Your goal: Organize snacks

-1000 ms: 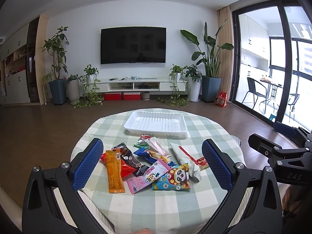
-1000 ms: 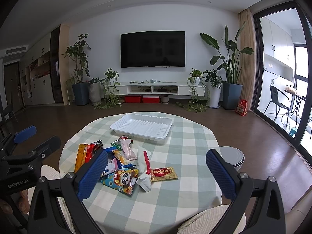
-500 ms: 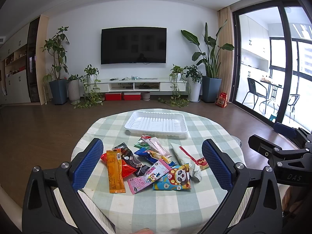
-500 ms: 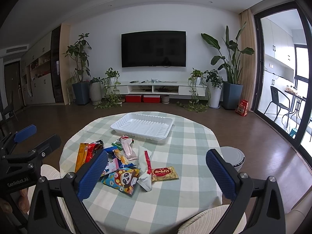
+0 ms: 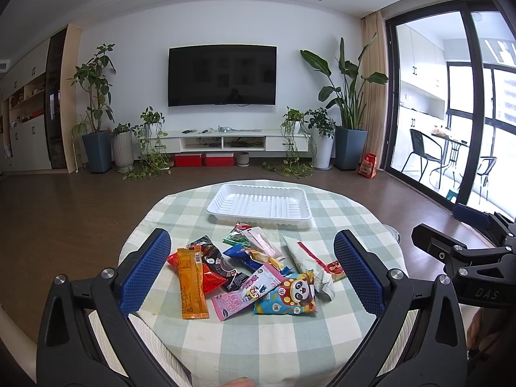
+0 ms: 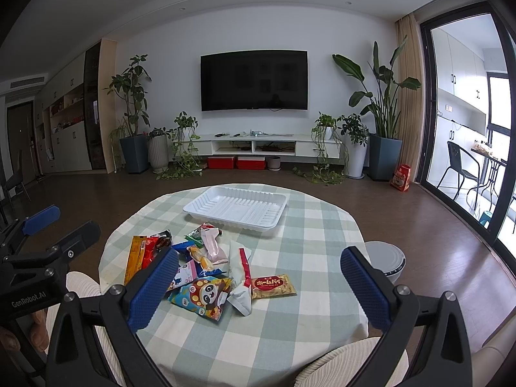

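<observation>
One white tray (image 5: 259,204) is being seen on the far half of a round table (image 5: 290,338) covered in a green-checked cloth, and one heap of snack packets is being seen on the near half, just short of the tray. About ten packets are being counted, though some are being overlapped and the number cannot be told exactly. From left to right in the left wrist view they are being read as: an orange stick packet (image 5: 191,282), a red packet (image 5: 211,280) under it, a dark packet (image 5: 216,262), a pink packet (image 5: 246,292), a panda packet (image 5: 288,293), a long white packet (image 5: 308,262), and a small yellow-and-red packet (image 5: 335,269) at the right end.

The left gripper (image 5: 251,272) is being held above the near edge of the table with its blue pads (image 5: 145,271) spread wide; the heap is being framed between them, farther along, and nothing is being gripped or touched.

The right gripper (image 6: 258,287) is likewise being held wide apart and empty. In its view the heap is lying toward its left pad (image 6: 153,292), with the small yellow-and-red packet (image 6: 272,286) between the fingers, untouched.
</observation>
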